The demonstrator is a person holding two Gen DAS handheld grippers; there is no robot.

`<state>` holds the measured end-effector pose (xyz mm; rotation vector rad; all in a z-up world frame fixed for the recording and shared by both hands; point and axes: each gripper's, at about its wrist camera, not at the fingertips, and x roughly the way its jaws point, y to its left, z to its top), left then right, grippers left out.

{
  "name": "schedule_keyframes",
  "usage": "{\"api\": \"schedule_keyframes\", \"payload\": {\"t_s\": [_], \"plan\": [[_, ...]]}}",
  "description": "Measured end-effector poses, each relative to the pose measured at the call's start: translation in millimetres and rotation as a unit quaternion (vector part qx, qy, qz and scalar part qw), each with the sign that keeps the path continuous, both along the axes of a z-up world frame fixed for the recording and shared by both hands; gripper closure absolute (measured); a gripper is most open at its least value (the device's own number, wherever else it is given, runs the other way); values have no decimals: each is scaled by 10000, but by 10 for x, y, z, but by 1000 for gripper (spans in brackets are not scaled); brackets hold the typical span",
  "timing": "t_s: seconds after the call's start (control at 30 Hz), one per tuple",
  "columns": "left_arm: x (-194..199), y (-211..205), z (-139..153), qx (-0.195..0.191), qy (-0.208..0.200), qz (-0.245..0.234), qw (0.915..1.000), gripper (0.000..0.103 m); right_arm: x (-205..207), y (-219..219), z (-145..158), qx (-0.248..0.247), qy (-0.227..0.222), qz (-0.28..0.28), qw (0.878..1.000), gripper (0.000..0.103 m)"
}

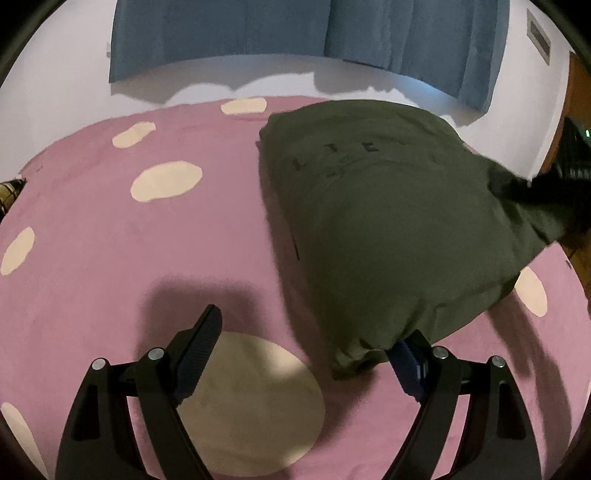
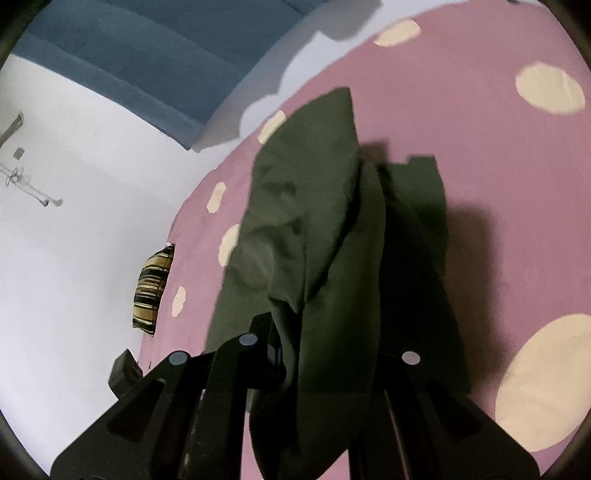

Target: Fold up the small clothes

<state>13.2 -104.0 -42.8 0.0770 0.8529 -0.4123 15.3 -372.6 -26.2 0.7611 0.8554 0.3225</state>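
A dark olive T-shirt (image 1: 388, 206) lies part-folded on a pink bed cover with cream spots (image 1: 110, 229). My left gripper (image 1: 310, 325) stands open at the shirt's near corner. That corner drapes over the right fingertip, and the left finger (image 1: 199, 343) sits on bare cover. At the right edge of the left wrist view, my right gripper (image 1: 554, 195) shows as a dark blur holding the shirt's far corner lifted. In the right wrist view the right gripper (image 2: 317, 343) is shut on the T-shirt (image 2: 303, 206), which hangs bunched over its jaws above the cover (image 2: 498, 184).
A blue curtain (image 1: 221, 33) hangs on the white wall behind the bed. A striped cushion (image 2: 151, 291) lies at the bed's edge, with a small dark object (image 2: 123, 369) near it. A wooden door (image 1: 580, 96) shows at the far right.
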Motion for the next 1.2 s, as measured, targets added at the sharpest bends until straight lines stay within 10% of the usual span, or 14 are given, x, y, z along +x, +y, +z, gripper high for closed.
{"api": "schedule_keyframes", "payload": {"t_s": [0.4,1.2], "plan": [[120,-20,-263,163,397,10,9991,18,5,-223,-809,803,198,-130,9965,95],[108,-8,-281,164,416,96,9990,18,-393,-391,-789,864,17,-170,9961,68]]}}
